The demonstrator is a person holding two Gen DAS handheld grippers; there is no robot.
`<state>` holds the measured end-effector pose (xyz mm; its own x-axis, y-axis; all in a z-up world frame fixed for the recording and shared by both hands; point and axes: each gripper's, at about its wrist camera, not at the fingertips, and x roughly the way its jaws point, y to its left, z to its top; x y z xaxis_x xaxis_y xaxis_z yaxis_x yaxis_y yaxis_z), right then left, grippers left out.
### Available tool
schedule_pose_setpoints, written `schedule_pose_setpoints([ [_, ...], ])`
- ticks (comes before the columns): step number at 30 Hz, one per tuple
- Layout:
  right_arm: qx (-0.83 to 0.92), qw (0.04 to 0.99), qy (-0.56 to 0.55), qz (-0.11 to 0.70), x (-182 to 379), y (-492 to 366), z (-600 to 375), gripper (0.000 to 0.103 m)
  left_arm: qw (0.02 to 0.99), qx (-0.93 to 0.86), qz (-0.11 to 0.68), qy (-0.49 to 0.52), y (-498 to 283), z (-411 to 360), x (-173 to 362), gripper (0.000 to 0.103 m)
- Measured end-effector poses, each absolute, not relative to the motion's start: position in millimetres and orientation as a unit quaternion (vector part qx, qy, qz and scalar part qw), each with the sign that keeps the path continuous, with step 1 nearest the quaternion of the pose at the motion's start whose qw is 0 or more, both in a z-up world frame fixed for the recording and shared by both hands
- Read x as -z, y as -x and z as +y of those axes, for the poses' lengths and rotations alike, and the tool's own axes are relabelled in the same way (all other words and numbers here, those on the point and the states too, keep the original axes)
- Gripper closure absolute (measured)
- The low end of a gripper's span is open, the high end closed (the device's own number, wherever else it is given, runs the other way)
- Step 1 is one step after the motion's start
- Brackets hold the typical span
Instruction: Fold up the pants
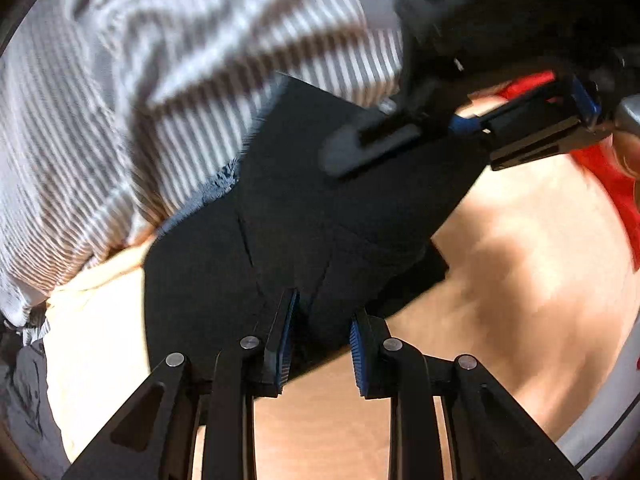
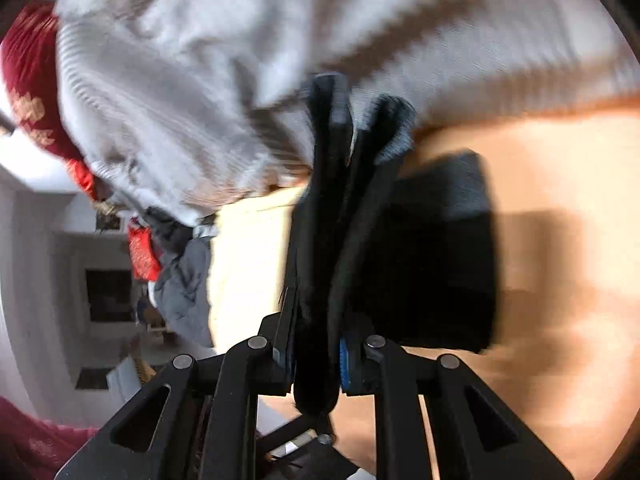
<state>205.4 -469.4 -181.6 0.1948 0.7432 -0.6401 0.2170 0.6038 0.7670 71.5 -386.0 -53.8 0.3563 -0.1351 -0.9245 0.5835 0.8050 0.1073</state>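
Note:
The black pants [image 1: 320, 208] hang lifted above a light wooden table [image 1: 500, 280]. My left gripper [image 1: 322, 332] has its jaws a little apart with a fold of the black cloth between the blue pads. In the left wrist view my right gripper [image 1: 472, 128] is at the upper right, at the pants' far edge. In the right wrist view my right gripper [image 2: 316, 344] is shut on a thick bunched edge of the pants [image 2: 328, 220], which hang down to the right.
A person in a grey striped shirt [image 1: 140, 100] stands close behind the pants. A cream cloth [image 1: 96, 340] lies at the table's left. Red fabric [image 2: 32, 92] and a grey garment [image 2: 184, 280] are at the left.

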Motion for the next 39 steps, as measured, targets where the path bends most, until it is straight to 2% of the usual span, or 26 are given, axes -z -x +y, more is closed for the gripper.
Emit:
schedule_pose_setpoints([
  [2,-0.177,0.646,-0.414,0.616,215,-197,-482,0.085,0.784,0.220,0.531,-0.233,-68,-391,66,0.077],
  [4,-0.169,0.632,-0.433,0.620,235,-189,-486,0.077,0.778,0.217,0.528,-0.263,-61,-391,69,0.069],
  [6,-0.154,0.629,-0.435,0.625,246,-184,-486,0.063,0.771,0.224,0.531,-0.270,-54,-386,68,0.041],
  [8,-0.131,0.631,-0.425,0.636,249,-176,-488,0.055,0.768,0.226,0.538,-0.265,-44,-376,63,0.040],
  [12,-0.098,0.660,-0.404,0.625,231,-170,-503,0.055,0.776,0.201,0.549,-0.237,-51,-348,50,0.040],
  [16,-0.118,0.706,-0.363,0.596,199,-182,-502,0.055,0.790,0.136,0.577,-0.156,-88,-318,44,0.040],
  [20,-0.131,0.706,-0.297,0.629,208,-207,-474,0.058,0.796,0.083,0.592,-0.095,-117,-297,50,0.040],
  [23,-0.121,0.681,-0.299,0.657,227,-213,-467,0.076,0.797,0.064,0.597,-0.070,-129,-286,52,0.040],
  [24,-0.117,0.679,-0.307,0.656,228,-209,-471,0.087,0.795,0.062,0.600,-0.065,-131,-283,55,0.040],
  [26,-0.119,0.692,-0.308,0.642,221,-205,-474,0.095,0.787,0.061,0.611,-0.062,-134,-280,63,0.040],
  [30,-0.112,0.697,-0.269,0.656,223,-195,-479,0.096,0.762,0.053,0.644,-0.052,-132,-277,92,0.040],
  [39,-0.094,0.690,-0.278,0.662,226,-181,-482,0.095,0.761,0.057,0.644,-0.062,-123,-284,94,0.039],
])
